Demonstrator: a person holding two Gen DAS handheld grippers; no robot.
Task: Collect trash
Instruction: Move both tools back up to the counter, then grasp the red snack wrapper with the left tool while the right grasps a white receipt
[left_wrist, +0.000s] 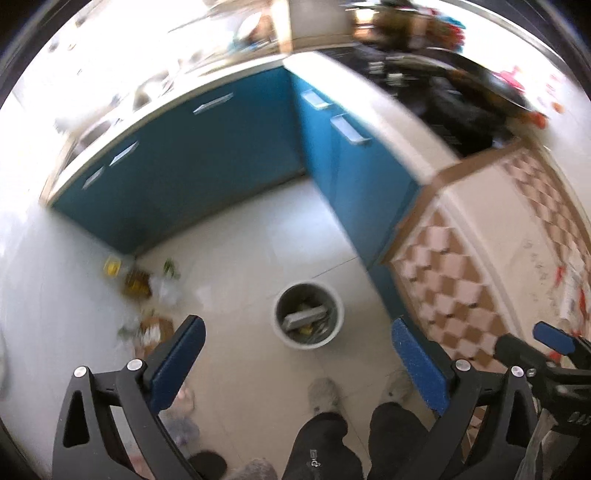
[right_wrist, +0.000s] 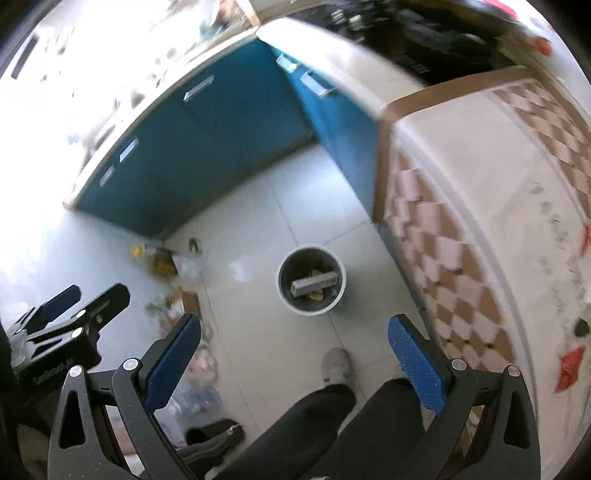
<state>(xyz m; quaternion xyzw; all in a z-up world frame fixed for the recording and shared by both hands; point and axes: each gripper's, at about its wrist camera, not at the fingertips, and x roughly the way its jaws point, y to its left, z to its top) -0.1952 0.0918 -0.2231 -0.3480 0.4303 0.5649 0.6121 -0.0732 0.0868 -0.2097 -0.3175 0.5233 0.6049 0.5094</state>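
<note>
Blue-padded fingers of the left hand-held gripper (left_wrist: 299, 354) frame the near edge of the left wrist view, spread wide with nothing between them. Spread just as wide and equally empty, the right hand-held gripper (right_wrist: 293, 350) hangs over the same patch of pale tiled floor (right_wrist: 258, 206), beside its partner. Below them stand the person's dark trouser legs (left_wrist: 325, 443) and grey slippers (left_wrist: 323, 393).

Between the two fingers of each view, a little farther off, a round white bin (left_wrist: 308, 315) stands upright on the floor, already holding a grey box-shaped piece (left_wrist: 304, 317) and some yellowish scraps. Well apart from the bin, to its left, loose trash (left_wrist: 147, 284) lies scattered along the floor near the corner of the blue cabinets (left_wrist: 192, 155): a yellow item, greenish bits, clear plastic and a brown cardboard piece (left_wrist: 157, 328), all too blurred to name more closely. More crumpled plastic (right_wrist: 203, 398) lies near the person's feet on the left.

Blue cabinets with silver handles run along the far side and turn a corner toward the right, topped by a pale tabletop (left_wrist: 369, 96) carrying a dark stove (left_wrist: 443, 96). A wall of brown-and-cream checked tiles (left_wrist: 461, 280) rises on the right.
</note>
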